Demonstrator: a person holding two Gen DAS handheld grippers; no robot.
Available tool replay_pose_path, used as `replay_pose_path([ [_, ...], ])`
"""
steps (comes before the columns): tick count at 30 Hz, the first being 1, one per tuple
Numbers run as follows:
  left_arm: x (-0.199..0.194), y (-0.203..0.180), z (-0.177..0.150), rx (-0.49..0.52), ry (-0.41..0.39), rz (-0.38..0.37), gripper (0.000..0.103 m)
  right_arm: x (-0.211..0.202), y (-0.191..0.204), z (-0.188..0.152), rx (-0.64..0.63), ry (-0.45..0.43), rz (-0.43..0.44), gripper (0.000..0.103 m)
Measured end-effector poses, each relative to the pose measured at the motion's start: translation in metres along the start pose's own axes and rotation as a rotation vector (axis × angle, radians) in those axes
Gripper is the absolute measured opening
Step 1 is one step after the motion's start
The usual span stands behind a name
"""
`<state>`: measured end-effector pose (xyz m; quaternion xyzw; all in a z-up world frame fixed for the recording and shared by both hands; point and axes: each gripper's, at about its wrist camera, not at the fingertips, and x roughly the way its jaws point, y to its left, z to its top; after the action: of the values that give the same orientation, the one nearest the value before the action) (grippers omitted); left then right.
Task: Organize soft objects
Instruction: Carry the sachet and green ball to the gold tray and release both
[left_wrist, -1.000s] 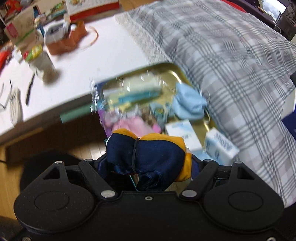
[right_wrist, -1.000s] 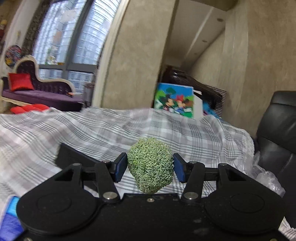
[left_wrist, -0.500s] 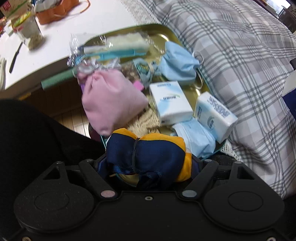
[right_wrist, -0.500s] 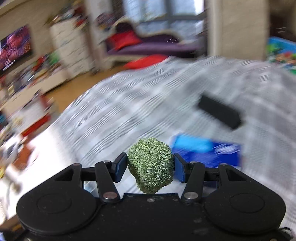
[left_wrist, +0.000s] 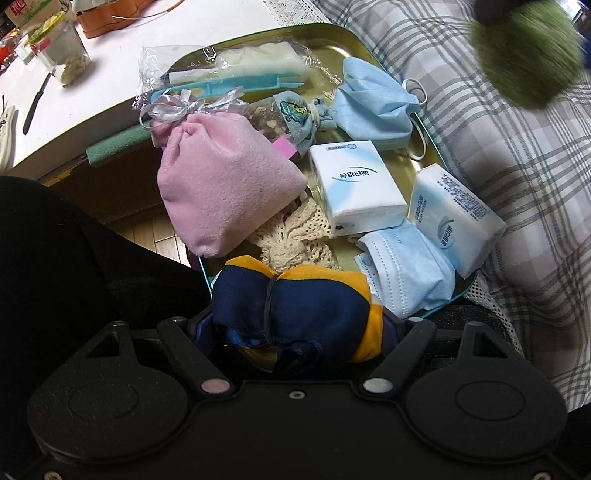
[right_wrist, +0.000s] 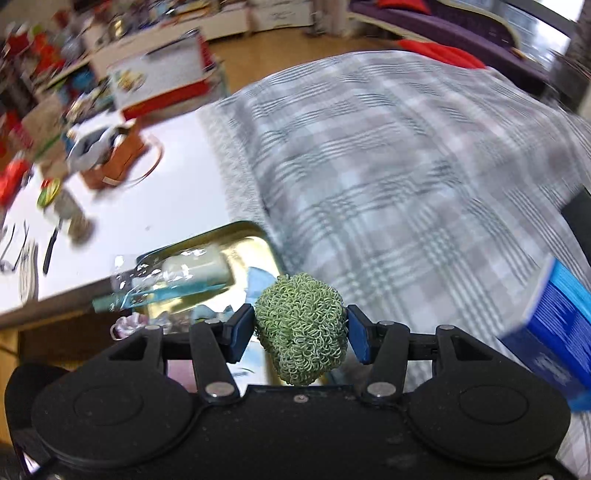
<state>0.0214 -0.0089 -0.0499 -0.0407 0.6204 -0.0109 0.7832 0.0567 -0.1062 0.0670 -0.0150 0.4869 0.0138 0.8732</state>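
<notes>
Clamping a navy-and-orange scarf (left_wrist: 295, 314) bound with a black band, the left hand-held gripper (left_wrist: 297, 328) points steeply down over the near end of a gold tray (left_wrist: 373, 48). The bundle fills the gap between its jaws, and both pads press into the cloth.

The tray lies partly on a white table (left_wrist: 110, 74) and partly against a grey plaid bedspread (left_wrist: 517, 166). It is crowded. A pink pouch (left_wrist: 225, 184) tied with a silver ribbon leans at its left side, with a cream crochet piece (left_wrist: 295, 240) showing from under it. Two white tissue packs (left_wrist: 354, 184) sit just beside each other in the middle and at the right, the right one (left_wrist: 454, 221) tilted against the rim. One blue mask (left_wrist: 373, 107) rests toward the far right, and another (left_wrist: 410, 273) is at the near right, touching the scarf's edge. A clear bag (left_wrist: 236, 70) holding a white pad and a teal strip lies along the far end. A small printed pouch (left_wrist: 295, 114) sits between the pink pouch and the far mask.

The right hand-held gripper (right_wrist: 301, 334) holds a green scrubber (right_wrist: 301, 332) of curly loops, its blue pads pressed against both sides at a middling width. In the left wrist view the scrubber (left_wrist: 524, 55) shows blurred at the upper right, above the bedspread and apart from the tray. In the right wrist view the tray's far corner (right_wrist: 236, 229) shows past the scrubber, and a blue box (right_wrist: 554, 325) lies on the bedspread at the right.

A jar (left_wrist: 66, 55) and an orange holder (left_wrist: 110, 18) stand on the table behind the tray.
</notes>
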Motion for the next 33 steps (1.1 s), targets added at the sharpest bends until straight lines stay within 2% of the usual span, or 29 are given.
replay_pose_path([
  [8,0.001,-0.001,0.006,-0.002,-0.008,0.008,0.076,0.014,0.044,0.028,-0.118,-0.030,0.034,0.052],
  [13,-0.001,-0.001,0.012,-0.012,-0.022,0.019,0.076,0.019,0.055,0.043,-0.128,-0.056,0.056,0.054],
  [16,-0.001,-0.002,0.014,-0.010,-0.026,0.019,0.076,0.023,0.055,0.048,-0.121,-0.059,0.063,0.060],
  [25,0.001,-0.006,0.013,0.001,-0.013,0.029,0.078,0.018,0.029,0.032,-0.075,-0.060,0.039,0.062],
  [33,0.000,-0.004,0.013,-0.006,-0.021,0.053,0.085,0.001,-0.021,-0.006,0.029,-0.058,-0.057,0.062],
])
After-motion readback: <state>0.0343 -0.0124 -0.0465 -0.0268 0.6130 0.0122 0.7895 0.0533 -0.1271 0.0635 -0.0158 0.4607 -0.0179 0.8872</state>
